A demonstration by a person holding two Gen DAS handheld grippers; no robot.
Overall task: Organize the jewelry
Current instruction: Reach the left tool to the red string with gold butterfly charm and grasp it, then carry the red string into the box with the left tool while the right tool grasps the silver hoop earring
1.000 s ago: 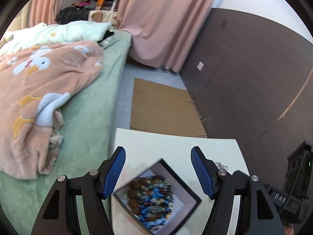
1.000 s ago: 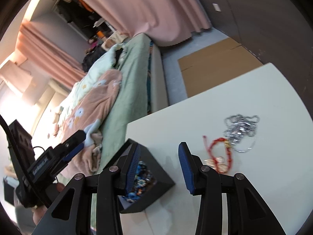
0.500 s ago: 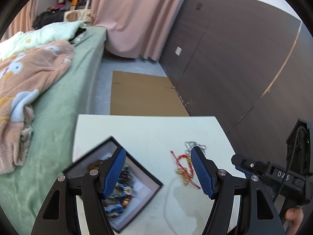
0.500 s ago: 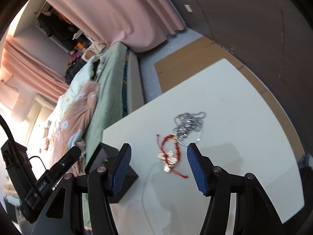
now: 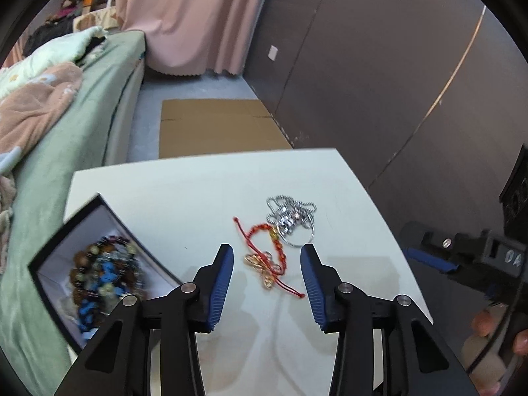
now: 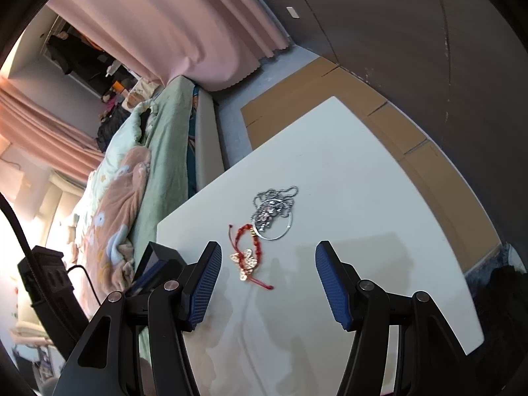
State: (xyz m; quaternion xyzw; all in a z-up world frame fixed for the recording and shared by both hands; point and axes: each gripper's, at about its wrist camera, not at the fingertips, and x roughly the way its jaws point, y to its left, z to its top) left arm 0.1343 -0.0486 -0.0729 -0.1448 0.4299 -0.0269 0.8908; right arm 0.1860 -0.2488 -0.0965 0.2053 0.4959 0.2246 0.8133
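Observation:
A red cord bracelet with a gold butterfly charm [image 5: 268,259] lies on the white table [image 5: 184,198], next to a silver bead chain with a ring [image 5: 292,219]. A black box with a white lining [image 5: 95,270] holds several beaded bracelets at the table's left edge. My left gripper [image 5: 266,257] is open and empty, above and just short of the red bracelet. My right gripper [image 6: 266,254] is open and empty, over the table [image 6: 379,198] near the red bracelet [image 6: 248,250] and silver chain [image 6: 274,213]. The box [image 6: 155,264] shows behind its left finger.
A bed with a green sheet and a peach blanket [image 5: 39,115] lies left of the table. Flat cardboard [image 5: 214,132] lies on the floor beyond it. A dark panelled wall [image 5: 379,82] runs on the right. Pink curtains [image 5: 191,16] hang at the back.
My left gripper has swung right, from over the box to over the red bracelet. My right gripper has swung right too, away from the box, and opened wider.

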